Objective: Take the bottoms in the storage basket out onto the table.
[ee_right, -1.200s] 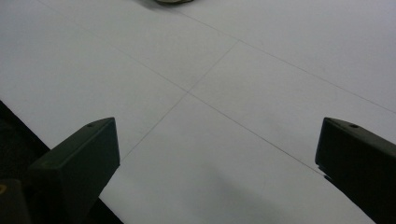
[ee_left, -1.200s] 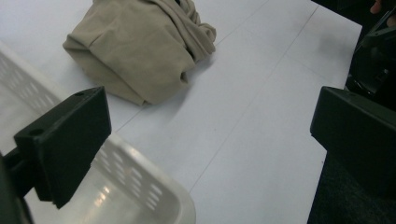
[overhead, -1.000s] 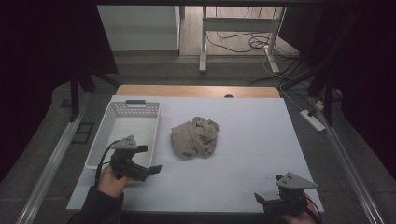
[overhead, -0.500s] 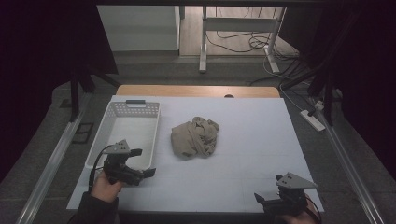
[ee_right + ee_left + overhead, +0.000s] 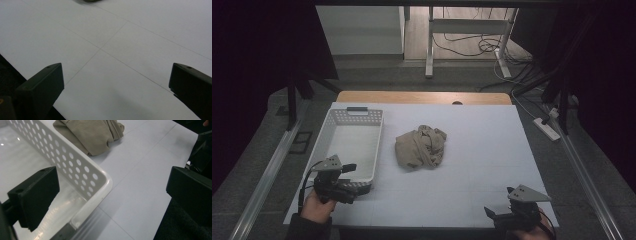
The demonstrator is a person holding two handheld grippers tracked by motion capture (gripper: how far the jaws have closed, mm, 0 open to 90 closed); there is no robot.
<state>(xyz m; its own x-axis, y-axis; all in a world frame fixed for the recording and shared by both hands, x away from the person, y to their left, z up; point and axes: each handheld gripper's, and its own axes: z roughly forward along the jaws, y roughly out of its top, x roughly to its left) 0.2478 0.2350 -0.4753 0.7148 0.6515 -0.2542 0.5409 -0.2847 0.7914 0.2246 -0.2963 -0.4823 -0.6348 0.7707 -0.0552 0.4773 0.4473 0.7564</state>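
A crumpled beige cloth (image 5: 419, 146) lies in the middle of the white table top (image 5: 477, 165). Left of it stands a white perforated basket (image 5: 339, 120), nothing inside it. My left gripper (image 5: 357, 178) is at the basket's near right corner, open. In the left gripper view that corner (image 5: 100, 182) sits between the wide jaws of the left gripper (image 5: 112, 182), one jaw over the basket's inside, and the cloth (image 5: 92, 132) lies beyond. My right gripper (image 5: 492, 215) is open at the table's near right, low over bare table; nothing is between the jaws of the right gripper (image 5: 117, 75).
The table's near edge runs just below both hands. A wooden strip (image 5: 422, 97) borders the far edge. Metal rails (image 5: 267, 175) flank the table. Cables and a power strip (image 5: 544, 127) lie on the floor at the far right.
My left gripper has drifted left and a little nearer, ending at the basket's near right corner. The right gripper and the cloth have not moved.
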